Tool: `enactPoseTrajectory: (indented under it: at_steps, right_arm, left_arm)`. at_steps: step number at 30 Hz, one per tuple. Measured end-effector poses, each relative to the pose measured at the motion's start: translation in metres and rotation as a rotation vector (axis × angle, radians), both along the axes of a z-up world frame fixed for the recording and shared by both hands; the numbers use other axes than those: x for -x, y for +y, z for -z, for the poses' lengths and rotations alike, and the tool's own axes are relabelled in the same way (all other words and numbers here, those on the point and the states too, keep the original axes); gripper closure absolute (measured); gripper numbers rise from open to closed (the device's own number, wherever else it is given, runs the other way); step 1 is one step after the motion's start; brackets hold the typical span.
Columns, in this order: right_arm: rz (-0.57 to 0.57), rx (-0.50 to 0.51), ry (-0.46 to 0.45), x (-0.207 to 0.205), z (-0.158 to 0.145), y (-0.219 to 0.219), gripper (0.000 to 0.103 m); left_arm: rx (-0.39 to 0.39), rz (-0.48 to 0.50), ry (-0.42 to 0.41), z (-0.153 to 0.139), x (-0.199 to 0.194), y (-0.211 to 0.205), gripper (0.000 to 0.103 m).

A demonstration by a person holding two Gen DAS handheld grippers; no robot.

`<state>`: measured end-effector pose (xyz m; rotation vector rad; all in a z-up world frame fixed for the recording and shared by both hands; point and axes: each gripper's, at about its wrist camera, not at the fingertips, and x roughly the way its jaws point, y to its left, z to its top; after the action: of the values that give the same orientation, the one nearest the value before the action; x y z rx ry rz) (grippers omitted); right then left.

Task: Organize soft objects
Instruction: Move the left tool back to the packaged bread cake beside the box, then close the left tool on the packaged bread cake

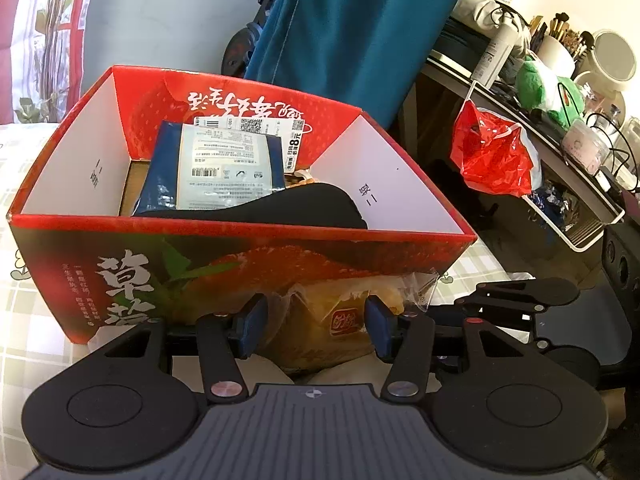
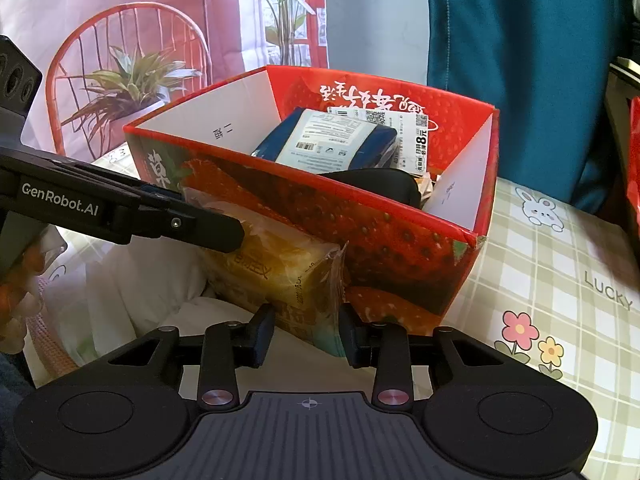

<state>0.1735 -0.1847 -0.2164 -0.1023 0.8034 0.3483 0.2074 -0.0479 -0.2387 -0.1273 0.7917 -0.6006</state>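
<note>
A yellow bread packet in clear wrap (image 1: 320,320) (image 2: 280,268) rests on white cloth against the front wall of a red strawberry-print box (image 1: 240,264) (image 2: 360,232). My left gripper (image 1: 316,324) has its blue pads on both sides of the packet and is shut on it. My right gripper (image 2: 306,334) is closed on the packet's near corner. The left gripper's arm (image 2: 120,212) shows in the right wrist view. Inside the box lie a blue-and-white packet (image 1: 216,168) (image 2: 328,140) and a black soft item (image 1: 304,204) (image 2: 376,184).
A checked tablecloth with flower prints (image 2: 560,280) covers the table. White cloth (image 2: 132,276) lies under the packet. A cluttered shelf with a red plastic bag (image 1: 492,152) stands right of the box. A teal curtain (image 1: 352,32) hangs behind it.
</note>
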Motion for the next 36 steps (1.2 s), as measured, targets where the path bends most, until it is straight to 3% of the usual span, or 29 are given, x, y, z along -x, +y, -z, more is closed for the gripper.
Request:
enactPoseTrajectory:
  at_steps: [8,12,18,36]
  right_arm:
    - [-0.006,0.005,-0.017,0.002,-0.006,0.003,0.068]
    - [-0.016,0.013,-0.015,0.000,-0.005,0.007,0.068]
    - [-0.012,-0.012,-0.017,0.001,-0.008,0.017,0.070]
    - [-0.020,-0.062,-0.127,0.015,-0.069,0.014,0.071]
  left_arm:
    - [0.022,0.003,0.027,0.001,-0.001,0.007,0.048]
    - [0.031,0.019,0.037,0.003,-0.003,-0.001,0.059]
    - [0.010,0.026,0.014,-0.004,0.004,-0.002,0.060]
    - [0.045,0.018,-0.129,-0.066,0.032,0.005,0.060]
